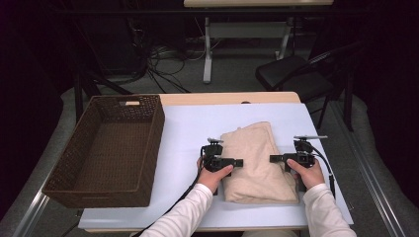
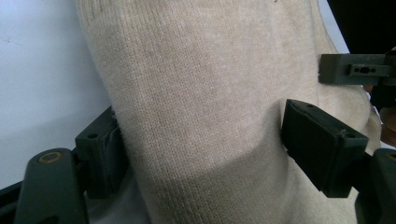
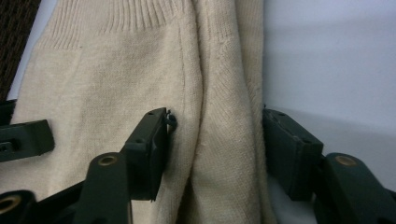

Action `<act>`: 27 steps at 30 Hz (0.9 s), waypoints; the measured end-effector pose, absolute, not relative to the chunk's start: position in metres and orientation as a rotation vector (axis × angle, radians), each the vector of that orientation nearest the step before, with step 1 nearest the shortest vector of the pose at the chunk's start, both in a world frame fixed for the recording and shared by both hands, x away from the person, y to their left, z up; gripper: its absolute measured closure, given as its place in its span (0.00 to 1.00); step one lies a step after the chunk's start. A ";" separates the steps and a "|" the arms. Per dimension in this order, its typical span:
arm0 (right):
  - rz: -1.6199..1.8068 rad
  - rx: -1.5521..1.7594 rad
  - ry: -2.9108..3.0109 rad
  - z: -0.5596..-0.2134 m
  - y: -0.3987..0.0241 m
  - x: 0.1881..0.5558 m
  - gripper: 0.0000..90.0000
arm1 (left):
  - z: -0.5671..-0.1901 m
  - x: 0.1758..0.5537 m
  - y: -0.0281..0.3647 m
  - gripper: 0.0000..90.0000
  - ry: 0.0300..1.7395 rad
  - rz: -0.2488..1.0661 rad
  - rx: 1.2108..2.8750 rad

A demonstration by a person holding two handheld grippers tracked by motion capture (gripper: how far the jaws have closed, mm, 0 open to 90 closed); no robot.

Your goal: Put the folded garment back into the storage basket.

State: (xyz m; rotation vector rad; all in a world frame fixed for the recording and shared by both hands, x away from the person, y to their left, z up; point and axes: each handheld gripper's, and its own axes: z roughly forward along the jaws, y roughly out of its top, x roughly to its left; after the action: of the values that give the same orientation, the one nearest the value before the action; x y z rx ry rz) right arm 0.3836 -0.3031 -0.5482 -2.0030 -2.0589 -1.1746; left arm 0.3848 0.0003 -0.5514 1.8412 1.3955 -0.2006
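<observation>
A folded beige knit sweater (image 1: pixel 254 158) lies on the white table cover, right of centre. My left gripper (image 1: pixel 239 162) reaches in at its left edge and my right gripper (image 1: pixel 273 158) at its right edge, the two facing each other. In the left gripper view the jaws of my left gripper (image 2: pixel 201 135) press on a thick bulge of the sweater (image 2: pixel 201 93). In the right gripper view my right gripper (image 3: pixel 215 128) holds a bunched fold of the sweater (image 3: pixel 116 70) at its edge. The ribbed hem lies at the top of that view.
A dark brown woven basket (image 1: pixel 153 143) stands with nothing in it on the left of the table. White table cover (image 1: pixel 197 128) lies bare between basket and sweater. Behind the table are a folding chair (image 1: pixel 291 74), cables and another table's legs.
</observation>
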 end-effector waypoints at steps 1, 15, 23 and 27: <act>-1.173 -2.001 -2.051 -0.548 -0.302 0.384 0.49 | -0.551 0.385 0.000 0.23 1.395 -0.200 1.841; -1.159 -2.009 -2.034 -0.548 -0.302 0.384 0.53 | -0.551 0.385 0.000 0.23 1.395 -0.202 1.845; -1.157 -2.009 -2.025 -0.548 -0.302 0.384 0.55 | -0.551 0.385 0.001 0.23 1.394 -0.205 1.848; -1.163 -2.016 -2.011 -0.549 -0.302 0.384 0.56 | -0.551 0.386 0.001 0.23 1.398 -0.209 1.845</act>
State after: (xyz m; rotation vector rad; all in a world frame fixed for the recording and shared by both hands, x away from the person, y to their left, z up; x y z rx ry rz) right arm 0.3843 -0.3016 -0.5489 -2.0163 -2.0108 -1.1633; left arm 0.3856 0.0007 -0.5511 1.8451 1.3977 -0.2086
